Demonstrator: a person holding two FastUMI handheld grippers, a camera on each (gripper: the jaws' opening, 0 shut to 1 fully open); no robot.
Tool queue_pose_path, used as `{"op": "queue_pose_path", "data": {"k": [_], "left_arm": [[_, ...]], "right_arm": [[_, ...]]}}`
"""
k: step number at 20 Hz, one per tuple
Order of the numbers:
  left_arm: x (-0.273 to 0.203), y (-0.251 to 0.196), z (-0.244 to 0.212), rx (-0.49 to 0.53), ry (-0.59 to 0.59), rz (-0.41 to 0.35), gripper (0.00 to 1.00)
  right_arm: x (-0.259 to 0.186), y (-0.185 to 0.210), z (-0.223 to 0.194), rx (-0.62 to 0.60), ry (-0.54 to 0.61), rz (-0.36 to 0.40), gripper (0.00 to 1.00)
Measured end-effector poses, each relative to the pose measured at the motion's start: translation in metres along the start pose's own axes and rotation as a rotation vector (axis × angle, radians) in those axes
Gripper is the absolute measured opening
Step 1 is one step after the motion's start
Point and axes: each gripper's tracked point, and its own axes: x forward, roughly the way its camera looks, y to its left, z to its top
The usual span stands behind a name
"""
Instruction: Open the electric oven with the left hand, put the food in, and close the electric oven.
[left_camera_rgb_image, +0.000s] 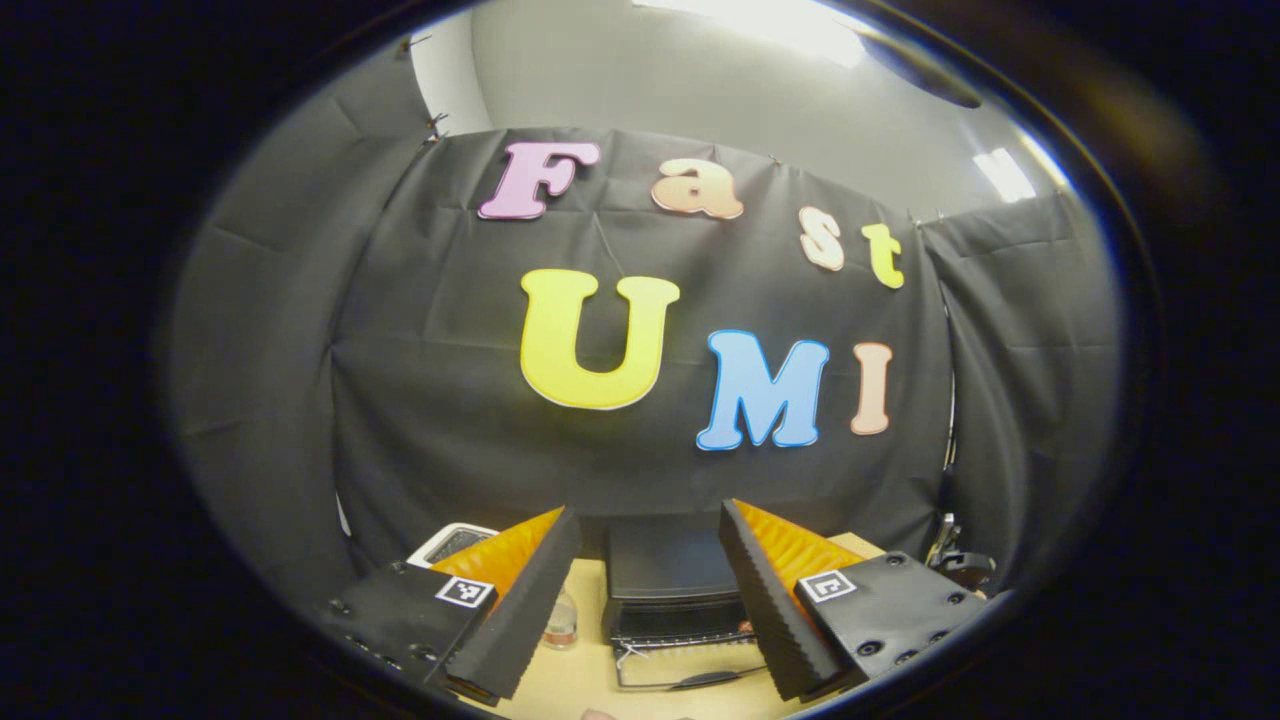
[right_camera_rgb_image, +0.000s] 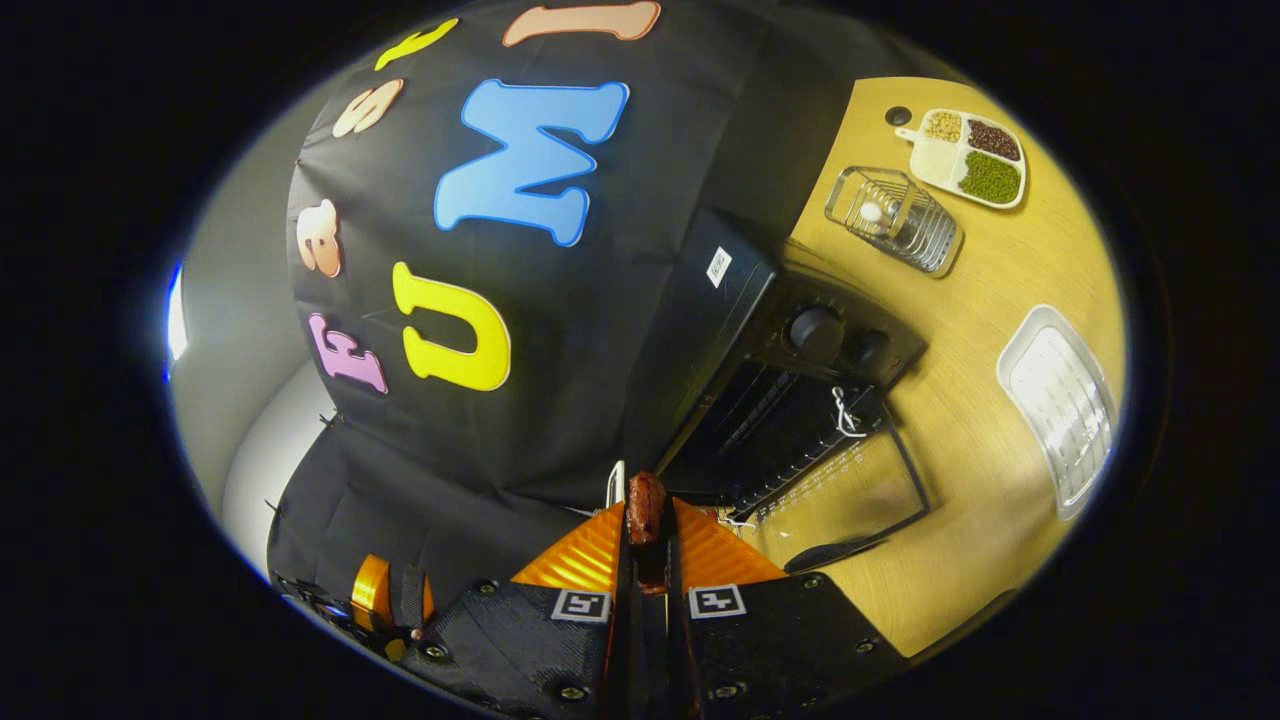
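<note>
My left gripper (left_camera_rgb_image: 648, 600) is held up level and facing forward, its two fingers spread wide apart with nothing between them. My right gripper (right_camera_rgb_image: 647, 540) is rolled over onto its side, fingers drawn in close together and pressing from both sides on a small dark reddish piece of food (right_camera_rgb_image: 645, 508) that sticks out past the tips. In the right gripper view, part of my other gripper shows low at the left edge.
</note>
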Motion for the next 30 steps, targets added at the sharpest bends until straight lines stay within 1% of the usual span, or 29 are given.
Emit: {"op": "queue_pose_path", "data": {"k": [2,3,5,7,8,9,10,14,17,18,19,20,21,22,23,24,25,26,27,28,30], "left_arm": [[-0.001,0.010,0.000,0.003,0.002,0.011,0.95],[-0.003,0.014,-0.003,0.000,0.008,0.016,0.99],[-0.003,0.022,-0.011,-0.007,0.026,0.020,0.99],[-0.005,0.030,-0.019,-0.012,0.045,0.027,0.91],[-0.005,0.035,-0.022,-0.011,0.053,0.034,0.99],[-0.007,0.040,-0.024,-0.010,0.060,0.042,0.95],[-0.008,0.046,-0.025,-0.009,0.066,0.051,0.99],[-0.015,0.068,-0.030,0.008,0.088,0.082,0.99],[-0.021,0.082,-0.037,0.004,0.104,0.099,0.99],[-0.022,0.085,-0.039,0.002,0.111,0.100,0.95],[-0.020,0.087,-0.047,0.002,0.118,0.103,0.99],[-0.019,0.088,-0.048,0.002,0.121,0.103,0.99],[-0.019,0.088,-0.049,0.001,0.122,0.099,0.95],[-0.019,0.086,-0.048,0.000,0.122,0.093,0.95],[-0.018,0.085,-0.048,0.000,0.120,0.087,0.95],[-0.018,0.083,-0.048,-0.001,0.118,0.081,0.95],[-0.017,0.080,-0.050,-0.002,0.120,0.076,0.95],[-0.017,0.078,-0.049,-0.004,0.119,0.073,0.95],[-0.016,0.076,-0.049,-0.006,0.113,0.072,0.95],[-0.017,0.072,-0.047,-0.009,0.107,0.069,0.99],[-0.015,0.059,-0.045,-0.019,0.102,0.053,0.99]], "right_arm": [[0.023,-0.008,-0.002,0.043,-0.008,-0.022,0.15],[0.034,-0.012,-0.002,0.065,-0.017,-0.029,0.15],[0.057,-0.025,-0.002,0.095,-0.035,-0.065,0.15],[0.078,-0.044,-0.002,0.130,-0.055,-0.129,0.14],[0.091,-0.050,-0.001,0.149,-0.066,-0.144,0.15],[0.101,-0.055,0.000,0.159,-0.080,-0.155,0.15],[0.110,-0.060,0.001,0.162,-0.095,-0.162,0.15],[0.139,-0.063,0.008,0.158,-0.157,-0.149,0.14],[0.154,-0.072,0.013,0.156,-0.198,-0.170,0.15],[0.156,-0.076,0.016,0.157,-0.217,-0.179,0.15],[0.158,-0.082,0.018,0.159,-0.237,-0.191,0.15],[0.160,-0.084,0.022,0.161,-0.253,-0.201,0.14],[0.159,-0.089,0.023,0.149,-0.264,-0.224,0.14],[0.155,-0.091,0.024,0.130,-0.267,-0.250,0.15],[0.151,-0.096,0.024,0.097,-0.260,-0.295,0.15],[0.151,-0.100,0.022,0.056,-0.251,-0.334,0.18],[0.145,-0.108,0.025,-0.007,-0.252,-0.398,0.21],[0.141,-0.113,0.030,-0.067,-0.258,-0.439,0.30],[0.136,-0.115,0.034,-0.106,-0.262,-0.466,0.35],[0.133,-0.116,0.041,-0.141,-0.258,-0.478,0.44],[0.115,-0.114,0.044,-0.232,-0.259,-0.523,0.53]]}}
